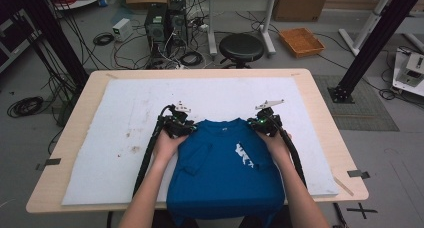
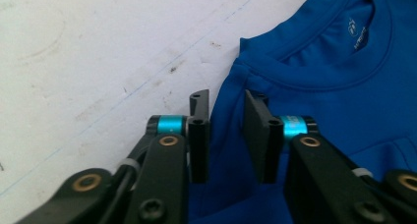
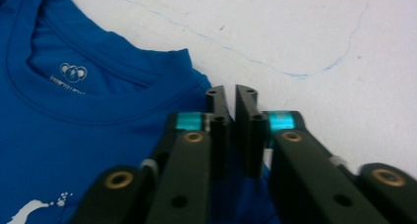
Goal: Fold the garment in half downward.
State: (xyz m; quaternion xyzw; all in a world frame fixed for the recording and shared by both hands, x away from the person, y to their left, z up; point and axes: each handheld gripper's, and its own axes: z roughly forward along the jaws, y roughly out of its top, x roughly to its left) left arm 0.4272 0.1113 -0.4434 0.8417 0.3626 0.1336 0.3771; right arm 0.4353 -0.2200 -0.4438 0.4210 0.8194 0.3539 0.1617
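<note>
White mat [image 1: 125, 138] under blue shirt [image 1: 220, 168]

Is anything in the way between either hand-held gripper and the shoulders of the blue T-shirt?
Nothing visible. The left hand-held gripper has the blue T-shirt shoulder fabric between its jaws, a gap still showing. The right hand-held gripper is nearly closed at the other shoulder edge. Around them lies bare white mat.
</note>
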